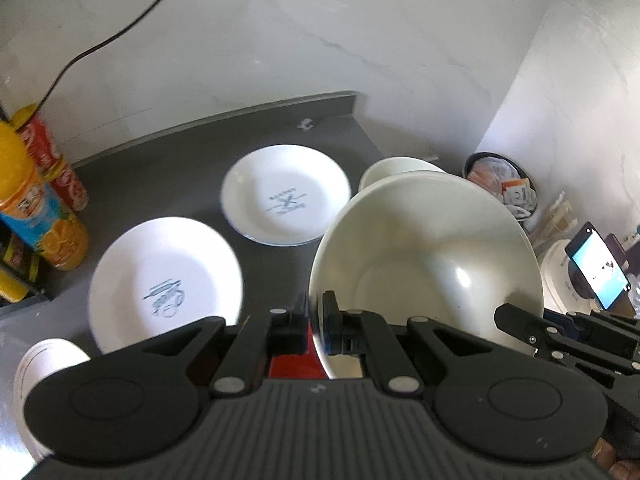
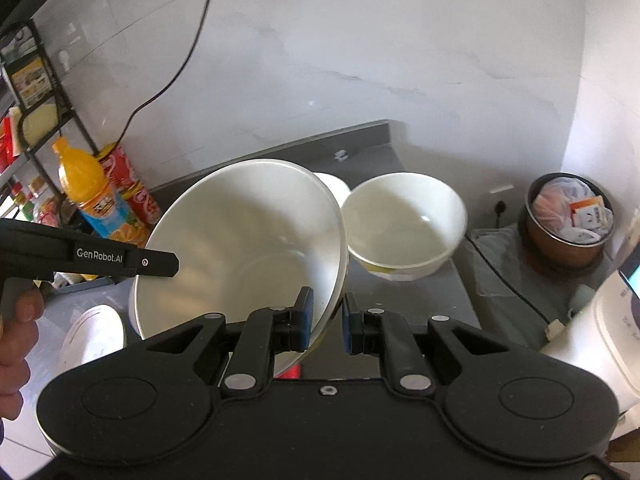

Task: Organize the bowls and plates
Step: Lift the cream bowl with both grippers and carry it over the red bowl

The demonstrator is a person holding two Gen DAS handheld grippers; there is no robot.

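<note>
A large white bowl (image 1: 432, 264) is held tilted above the dark counter (image 1: 168, 168). My left gripper (image 1: 316, 320) is shut on its near left rim. In the right wrist view my right gripper (image 2: 326, 320) straddles the same bowl's (image 2: 240, 240) right rim with its jaws a little apart, the right pad clear of the rim. A smaller white bowl (image 2: 404, 224) stands on the counter just beyond. Two white printed plates, one near (image 1: 164, 284) and one farther (image 1: 286, 194), lie flat on the counter to the left.
An orange drink bottle (image 1: 28, 200) and red cans (image 1: 52, 160) stand at the left. A white cup (image 1: 44, 368) lies at the near left. A round bin of packets (image 2: 572, 216), a phone (image 1: 600, 268) and a white appliance (image 2: 608, 340) are at the right.
</note>
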